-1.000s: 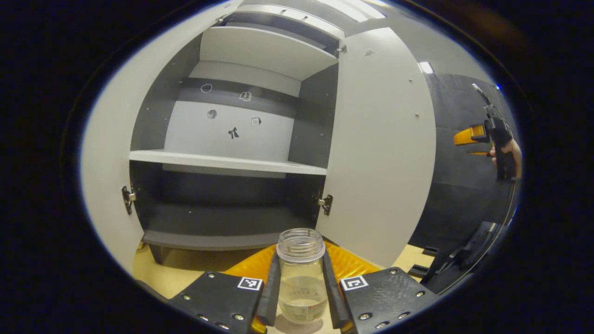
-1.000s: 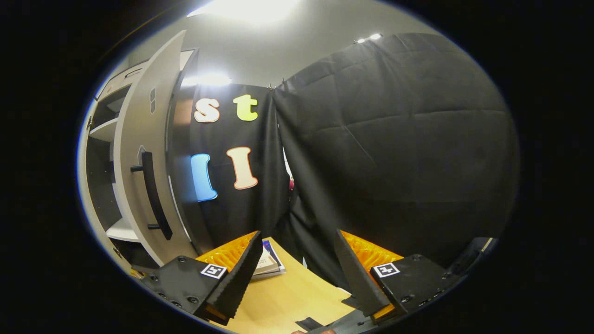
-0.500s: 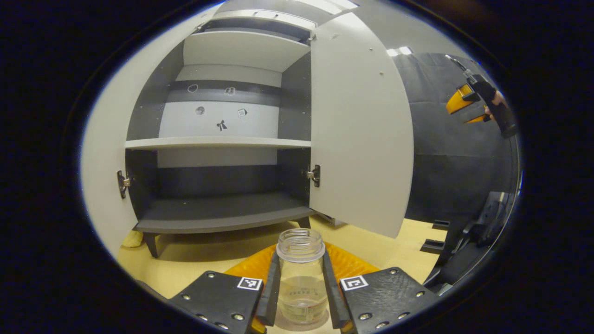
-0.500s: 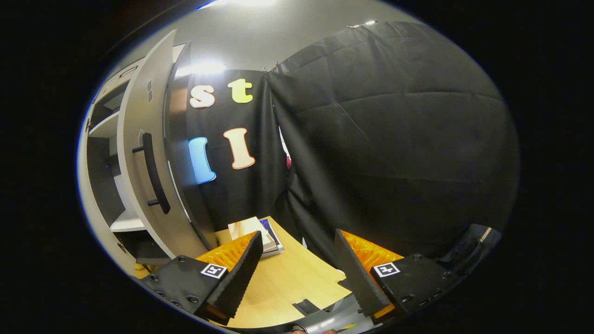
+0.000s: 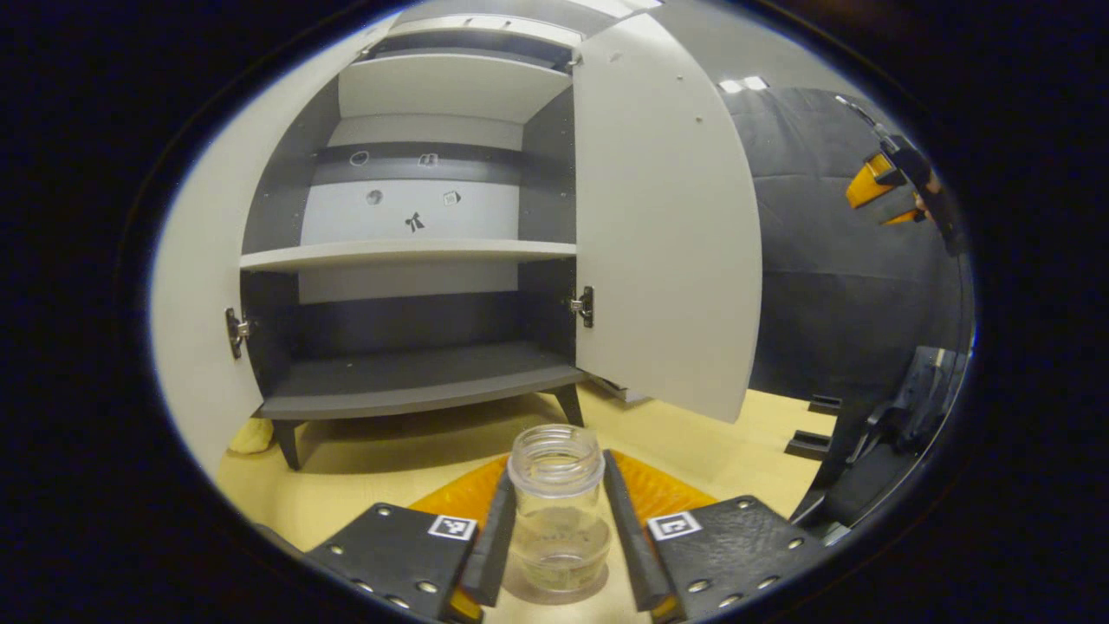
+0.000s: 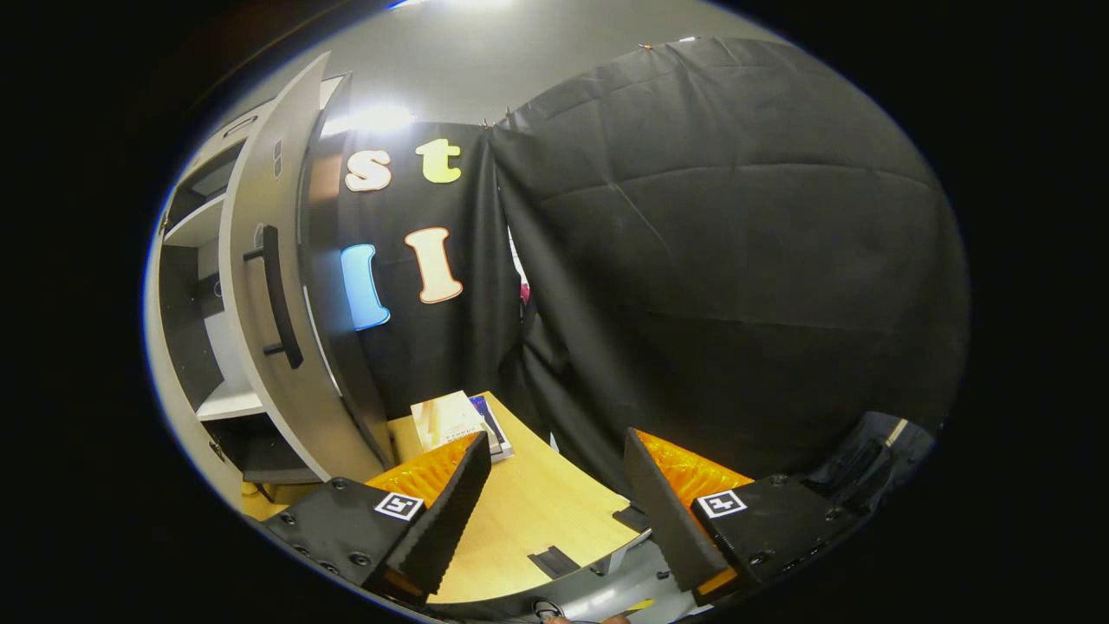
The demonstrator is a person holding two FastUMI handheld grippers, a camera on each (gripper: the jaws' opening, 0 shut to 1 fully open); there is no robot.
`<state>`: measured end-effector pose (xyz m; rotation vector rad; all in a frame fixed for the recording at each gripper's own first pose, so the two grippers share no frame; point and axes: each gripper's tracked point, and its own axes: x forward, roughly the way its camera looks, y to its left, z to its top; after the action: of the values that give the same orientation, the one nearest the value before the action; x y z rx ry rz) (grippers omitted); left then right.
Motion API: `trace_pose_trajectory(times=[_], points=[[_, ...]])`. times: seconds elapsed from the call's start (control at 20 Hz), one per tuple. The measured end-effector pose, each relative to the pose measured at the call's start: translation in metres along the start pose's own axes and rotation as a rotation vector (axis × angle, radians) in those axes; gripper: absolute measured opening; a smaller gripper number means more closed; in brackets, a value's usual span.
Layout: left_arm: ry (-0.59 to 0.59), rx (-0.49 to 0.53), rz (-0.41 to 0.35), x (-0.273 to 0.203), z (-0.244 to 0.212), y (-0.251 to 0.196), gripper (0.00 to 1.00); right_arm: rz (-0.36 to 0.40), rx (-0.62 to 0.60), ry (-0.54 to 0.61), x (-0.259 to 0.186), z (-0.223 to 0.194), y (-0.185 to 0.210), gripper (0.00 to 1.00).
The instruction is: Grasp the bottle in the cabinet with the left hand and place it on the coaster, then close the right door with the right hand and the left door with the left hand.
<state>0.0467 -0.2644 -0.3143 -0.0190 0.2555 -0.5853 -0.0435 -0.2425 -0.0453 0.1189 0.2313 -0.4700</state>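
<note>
In the left gripper view the left gripper (image 5: 559, 529) has its two fingers standing either side of a clear, lidless bottle (image 5: 557, 507). The gap looks slightly wider than the bottle, so I cannot tell whether the fingers press on the glass. The bottle stands upright on the table (image 5: 364, 468) in front of the cabinet (image 5: 407, 251), out of the cabinet and resting on a round pale coaster (image 5: 554, 594) whose edge shows under its base. Both cabinet doors stand open: the right door (image 5: 663, 217) swings out toward the camera and the left door (image 5: 195, 286) lies along the left edge. The right gripper (image 5: 888, 186) shows far off at the upper right.

In the right gripper view the right gripper (image 6: 554, 511) is spread wide with nothing between its fingers, hanging above the table (image 6: 520, 511). The right door (image 6: 260, 286) with its dark handle (image 6: 277, 299) stands at the left, well apart from the gripper. A book (image 6: 459, 420) lies on the table near the door
</note>
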Motion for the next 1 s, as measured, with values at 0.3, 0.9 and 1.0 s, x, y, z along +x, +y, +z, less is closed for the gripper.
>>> trace_pose_trajectory(times=[0.3,0.9,1.0], points=[[0.016,0.008,-0.008,-0.026,0.018,0.003,0.99,-0.014,0.029,0.016,-0.003,-0.013,-0.001,0.99],[-0.053,-0.076,0.278,-0.168,0.158,0.066,0.89,0.049,0.031,-0.055,0.031,0.005,0.035,0.98],[-0.077,-0.039,0.394,-0.189,0.194,0.091,0.99,0.093,0.008,-0.072,0.045,0.017,0.046,0.99]])
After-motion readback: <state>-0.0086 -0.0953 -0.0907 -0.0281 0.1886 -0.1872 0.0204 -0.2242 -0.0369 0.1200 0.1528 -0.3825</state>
